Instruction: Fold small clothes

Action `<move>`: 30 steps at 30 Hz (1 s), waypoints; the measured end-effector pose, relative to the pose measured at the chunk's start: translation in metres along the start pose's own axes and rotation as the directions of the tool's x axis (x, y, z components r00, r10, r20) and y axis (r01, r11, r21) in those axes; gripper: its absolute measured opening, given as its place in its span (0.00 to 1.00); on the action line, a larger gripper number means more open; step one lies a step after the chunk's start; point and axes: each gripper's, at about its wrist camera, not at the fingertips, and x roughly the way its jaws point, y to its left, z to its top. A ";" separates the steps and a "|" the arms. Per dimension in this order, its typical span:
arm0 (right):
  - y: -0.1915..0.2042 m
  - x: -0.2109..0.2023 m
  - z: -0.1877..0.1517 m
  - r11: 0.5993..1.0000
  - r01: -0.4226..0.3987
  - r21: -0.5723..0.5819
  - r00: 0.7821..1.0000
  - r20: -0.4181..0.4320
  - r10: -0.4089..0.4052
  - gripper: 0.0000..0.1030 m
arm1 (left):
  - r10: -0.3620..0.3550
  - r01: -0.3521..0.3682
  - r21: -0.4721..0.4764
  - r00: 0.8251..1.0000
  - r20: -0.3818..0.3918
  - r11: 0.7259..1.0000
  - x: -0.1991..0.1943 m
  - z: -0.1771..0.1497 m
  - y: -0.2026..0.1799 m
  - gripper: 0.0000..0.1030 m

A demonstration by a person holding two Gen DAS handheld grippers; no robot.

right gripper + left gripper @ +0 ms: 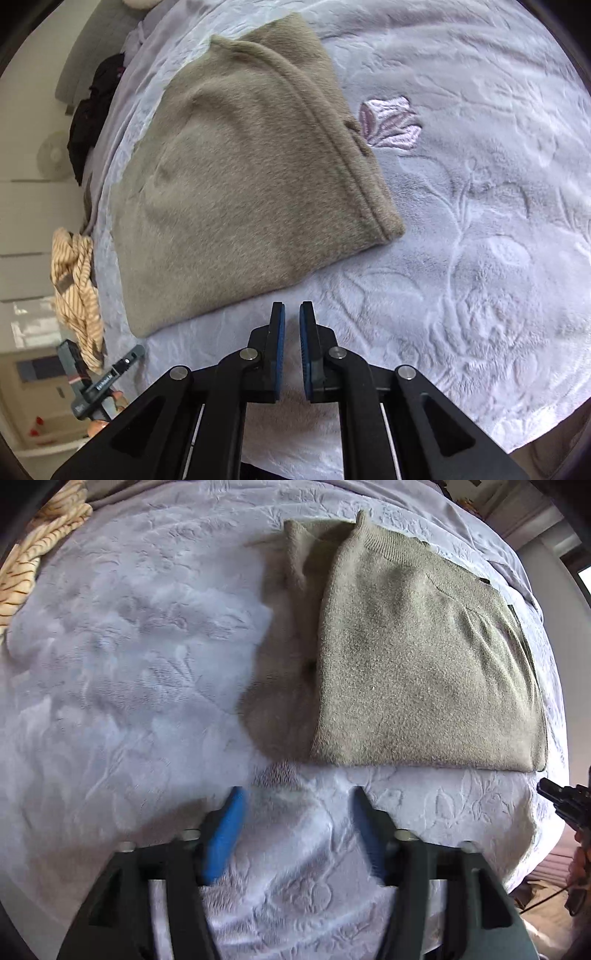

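1. An olive-green knitted garment (413,657) is lying folded into a neat rectangle on a pale lilac bedspread (129,664) embossed with flowers — its ribbed edge is facing away from the left wrist camera.
2. The left gripper (299,797) is hanging over bare bedspread just beside the garment's near edge, its blue pads (221,834) standing wide apart with nothing between them.
3. The right gripper (291,310) is hovering near the garment's near edge too, its jaws nearly closed — only a thin gap is showing, and it is gripping nothing.
4. A striped cream-and-brown cloth (77,288) is lying crumpled at the bedspread's edge, well apart from the garment.
5. Dark clothing (94,110) is sitting at the far edge.
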 end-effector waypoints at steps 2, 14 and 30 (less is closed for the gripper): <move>0.011 0.000 -0.004 1.000 0.008 -0.025 1.000 -0.004 -0.008 0.21 | 0.009 -0.009 0.004 1.000 0.027 1.000 -0.010 -0.005 -0.003 0.80; 0.078 0.009 -0.044 0.960 0.075 -0.270 0.994 -0.057 -0.093 0.64 | -0.004 0.004 -0.108 1.000 0.000 0.994 -0.020 -0.024 0.023 0.81; 0.150 0.061 -0.074 0.860 0.154 -0.486 0.951 -0.162 -0.262 0.65 | -0.146 0.148 -0.214 0.989 0.022 0.966 -0.002 -0.046 0.062 0.80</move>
